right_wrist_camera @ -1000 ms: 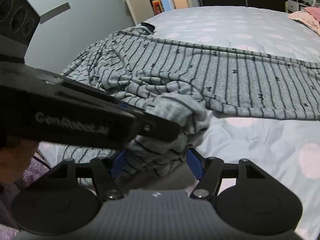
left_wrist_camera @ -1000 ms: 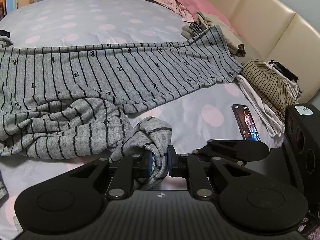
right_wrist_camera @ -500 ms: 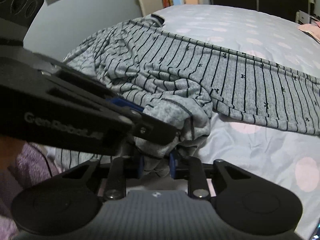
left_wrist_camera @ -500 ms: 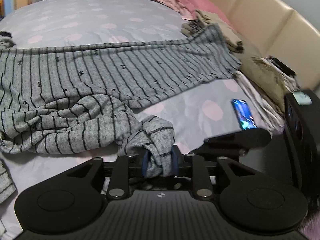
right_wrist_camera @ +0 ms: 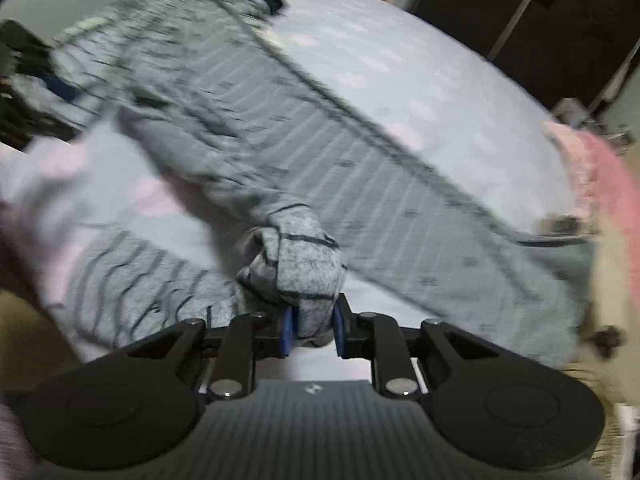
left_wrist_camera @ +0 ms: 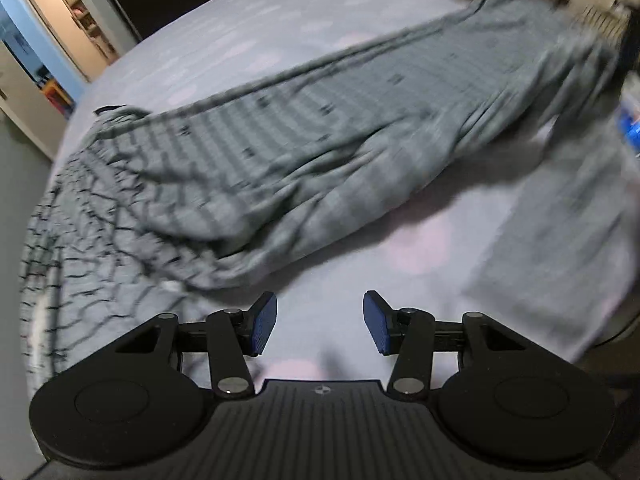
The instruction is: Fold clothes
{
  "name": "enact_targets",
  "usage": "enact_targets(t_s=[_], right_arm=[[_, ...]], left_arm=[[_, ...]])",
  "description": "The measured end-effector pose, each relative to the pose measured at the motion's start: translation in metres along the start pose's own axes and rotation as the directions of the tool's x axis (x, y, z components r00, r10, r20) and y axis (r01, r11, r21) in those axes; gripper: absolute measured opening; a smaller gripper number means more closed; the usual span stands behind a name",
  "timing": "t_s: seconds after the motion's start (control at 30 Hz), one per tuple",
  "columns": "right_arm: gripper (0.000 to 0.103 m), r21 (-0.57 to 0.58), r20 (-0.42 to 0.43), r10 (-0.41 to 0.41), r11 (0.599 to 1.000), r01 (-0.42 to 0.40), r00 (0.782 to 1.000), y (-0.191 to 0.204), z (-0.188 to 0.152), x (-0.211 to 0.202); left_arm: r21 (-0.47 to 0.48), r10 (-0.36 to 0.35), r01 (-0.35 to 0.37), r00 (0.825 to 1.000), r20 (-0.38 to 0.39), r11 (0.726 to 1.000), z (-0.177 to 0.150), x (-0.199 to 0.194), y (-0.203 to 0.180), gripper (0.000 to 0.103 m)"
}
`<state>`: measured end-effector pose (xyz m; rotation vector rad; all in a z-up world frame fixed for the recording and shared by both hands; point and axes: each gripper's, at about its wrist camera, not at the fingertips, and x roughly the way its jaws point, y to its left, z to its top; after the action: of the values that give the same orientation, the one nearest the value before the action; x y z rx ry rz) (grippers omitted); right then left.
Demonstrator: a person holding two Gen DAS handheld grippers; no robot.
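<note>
The bed (left_wrist_camera: 280,32) has a pale sheet with pink dots, and the grey striped garment (left_wrist_camera: 320,120) lies stretched across it, blurred. The left hand-held gripper (left_wrist_camera: 316,326) is spread wide and holds nothing. The right hand-held gripper (right_wrist_camera: 312,332) pinches a bunched sleeve end (right_wrist_camera: 300,264). I think the sleeve should be pulled straight and laid flat before the fold, without dragging the body.

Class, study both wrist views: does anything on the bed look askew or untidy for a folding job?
Yes. The grey striped garment lies diagonally across the bed, rumpled and bunched along its near edge rather than flat. The right gripper pinches a wadded clump of it, while the left gripper is open and holds nothing.
</note>
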<state>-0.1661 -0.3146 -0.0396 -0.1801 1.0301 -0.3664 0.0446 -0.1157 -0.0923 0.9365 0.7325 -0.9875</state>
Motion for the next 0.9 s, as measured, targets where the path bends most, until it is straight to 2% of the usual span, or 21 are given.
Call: enact_targets(t_s=[0.07, 0.17, 0.23, 0.33, 0.47, 0.53, 0.63, 0.7, 0.73, 0.8, 0.9], right_arm=[[0.017, 0.019, -0.015, -0.086, 0.996, 0.086, 0.996, -0.018, 0.004, 0.013], [0.015, 0.06, -0.037, -0.158, 0.985, 0.16, 0.987, -0.037, 0.006, 0.033], [0.014, 0.083, -0.049, -0.165, 0.982, 0.169, 0.985, -0.044, 0.004, 0.044], [0.014, 0.117, -0.069, -0.161, 0.979, 0.168, 0.985, -0.046, -0.002, 0.06], [0.014, 0.15, -0.089, -0.149, 0.975, 0.161, 0.985, -0.046, -0.007, 0.077], [0.014, 0.151, -0.081, -0.15, 0.975, 0.161, 0.985, -0.044, -0.008, 0.079], [0.014, 0.167, -0.082, -0.145, 0.973, 0.157, 0.986, -0.044, -0.008, 0.082], [0.014, 0.179, -0.086, -0.14, 0.972, 0.154, 0.986, -0.045, -0.008, 0.083], [0.014, 0.183, -0.088, -0.14, 0.971, 0.154, 0.986, -0.046, -0.008, 0.083], [0.014, 0.186, -0.087, -0.138, 0.971, 0.152, 0.987, -0.046, -0.009, 0.083], [0.014, 0.183, -0.083, -0.135, 0.972, 0.148, 0.987, -0.047, -0.01, 0.082]], left_arm=[[0.028, 0.055, -0.056, 0.998, 0.01, 0.998, -0.003, 0.015, 0.003, 0.046], [0.151, 0.155, -0.161, 0.986, 0.054, 0.975, -0.008, 0.03, -0.004, 0.046], [0.256, 0.234, -0.244, 0.97, 0.071, 0.935, -0.013, 0.041, -0.013, 0.046], [0.381, 0.322, -0.33, 0.943, 0.089, 0.864, -0.02, 0.062, -0.015, 0.046], [0.529, 0.426, -0.425, 0.895, 0.128, 0.734, -0.031, 0.09, -0.017, 0.047], [0.595, 0.473, -0.464, 0.867, 0.155, 0.656, -0.036, 0.104, -0.019, 0.047], [0.681, 0.535, -0.511, 0.82, 0.203, 0.525, -0.044, 0.125, -0.02, 0.046], [0.729, 0.569, -0.533, 0.786, 0.24, 0.429, -0.049, 0.139, -0.021, 0.031], [0.723, 0.575, -0.531, 0.787, 0.226, 0.442, -0.046, 0.14, -0.02, 0.011], [0.686, 0.565, -0.515, 0.805, 0.18, 0.514, -0.034, 0.13, -0.015, 0.006], [0.631, 0.579, -0.535, 0.799, 0.161, 0.563, -0.024, 0.104, -0.008, 0.003]])
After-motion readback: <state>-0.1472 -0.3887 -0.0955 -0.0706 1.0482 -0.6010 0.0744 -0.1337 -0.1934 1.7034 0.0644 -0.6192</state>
